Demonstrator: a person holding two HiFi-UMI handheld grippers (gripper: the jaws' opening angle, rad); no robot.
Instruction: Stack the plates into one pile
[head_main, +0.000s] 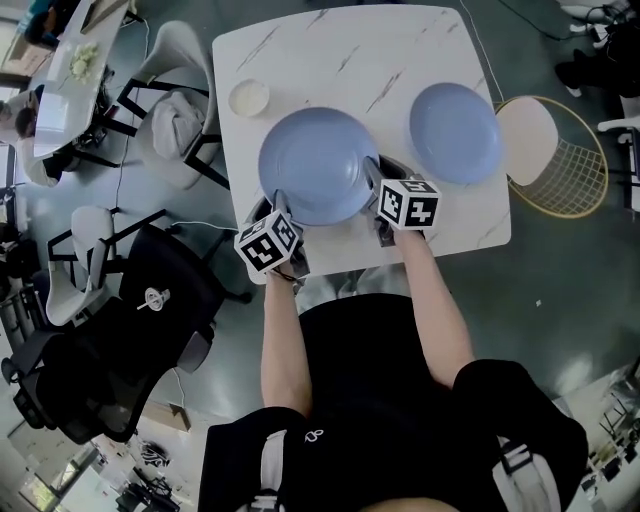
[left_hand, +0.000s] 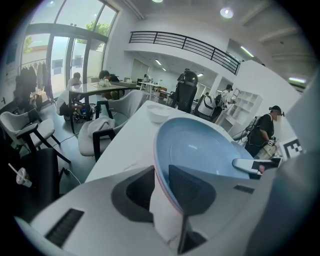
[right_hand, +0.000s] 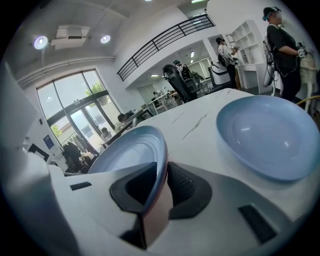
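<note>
A large blue plate (head_main: 318, 165) lies in the middle of the white marble table (head_main: 330, 50), and both grippers hold it by its near rim. My left gripper (head_main: 279, 203) is shut on the rim at the near left, the edge pinched between its pads (left_hand: 161, 175). My right gripper (head_main: 376, 185) is shut on the rim at the near right, where the plate's edge (right_hand: 162, 172) runs between its jaws. In the left gripper view the plate (left_hand: 200, 147) rises tilted. A second blue plate (head_main: 455, 132) (right_hand: 270, 135) rests flat on the table to the right.
A small white dish (head_main: 249, 97) (left_hand: 158, 113) sits at the table's far left. White chairs (head_main: 178, 120) and a black office chair (head_main: 150, 300) stand left of the table. A gold wire chair (head_main: 560, 160) stands at its right edge. People are in the background.
</note>
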